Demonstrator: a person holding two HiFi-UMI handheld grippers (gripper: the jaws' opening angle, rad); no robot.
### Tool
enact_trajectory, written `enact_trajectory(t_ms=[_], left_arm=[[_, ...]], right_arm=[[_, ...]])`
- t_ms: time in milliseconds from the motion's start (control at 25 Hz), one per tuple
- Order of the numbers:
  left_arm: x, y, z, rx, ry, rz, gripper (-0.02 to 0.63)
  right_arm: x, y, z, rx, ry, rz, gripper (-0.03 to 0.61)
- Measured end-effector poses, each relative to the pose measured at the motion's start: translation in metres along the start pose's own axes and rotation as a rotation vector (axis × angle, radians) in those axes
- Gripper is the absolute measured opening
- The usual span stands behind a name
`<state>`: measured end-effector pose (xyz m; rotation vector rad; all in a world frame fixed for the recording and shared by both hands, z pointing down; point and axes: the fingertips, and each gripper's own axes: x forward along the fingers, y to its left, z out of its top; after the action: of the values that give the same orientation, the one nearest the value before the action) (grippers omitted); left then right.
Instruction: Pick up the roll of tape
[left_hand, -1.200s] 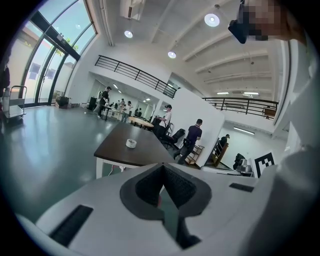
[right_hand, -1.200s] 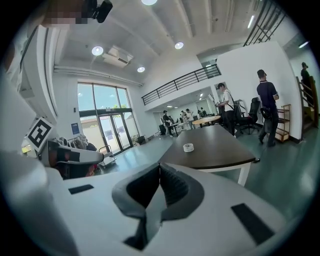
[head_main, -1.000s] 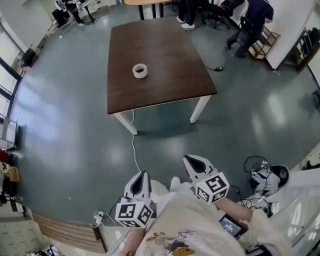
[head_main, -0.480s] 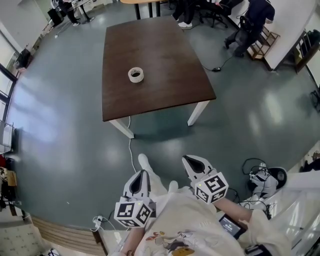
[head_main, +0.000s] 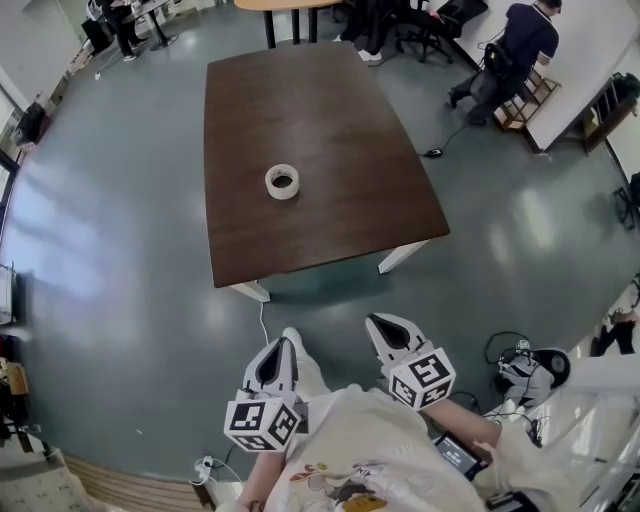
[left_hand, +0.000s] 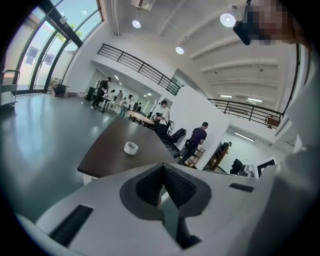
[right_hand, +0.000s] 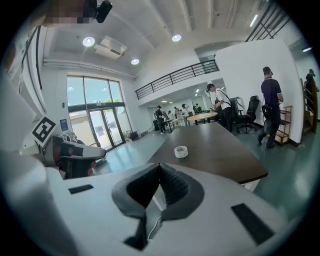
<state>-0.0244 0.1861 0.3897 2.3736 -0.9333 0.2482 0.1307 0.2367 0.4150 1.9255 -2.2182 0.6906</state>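
You hold the left gripper (head_main: 284, 348) and right gripper (head_main: 384, 325) side by side close to your body, each with jaws clenched together on nothing. Well ahead, the roll of tape (head_main: 282, 181) lies flat on the dark table (head_main: 340, 120), which stands on a grey floor (head_main: 120, 260).

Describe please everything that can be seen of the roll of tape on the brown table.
The roll of tape is a small pale, whitish ring with a round open hole through which the dark top shows. It lies flat, its hole facing up, on the dark brown table, a little left of the top's middle in the head view. It is alone there: only the table touches it. Its material and any print are too small to tell.
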Motion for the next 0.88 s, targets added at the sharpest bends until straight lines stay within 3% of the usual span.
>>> enact_trajectory(t_ms=[360,520,880], left_arm=[[0.070,0.099,0.078,0.012,0.048,-0.042,0.006],[0.098,0.132,0.095,0.012,0.064,-0.039,0.006],[0.131,0.147,0.103,-0.038,0.036,0.065,0.006]], right_arm=[[0.132,-0.001,0.036,-0.009,0.072,-0.049,0.006],[0.171,-0.007,0.049,-0.037,0.091,-0.056,0.006],[0.216,-0.027,0.061,-0.179,0.189,0.094,0.008]])
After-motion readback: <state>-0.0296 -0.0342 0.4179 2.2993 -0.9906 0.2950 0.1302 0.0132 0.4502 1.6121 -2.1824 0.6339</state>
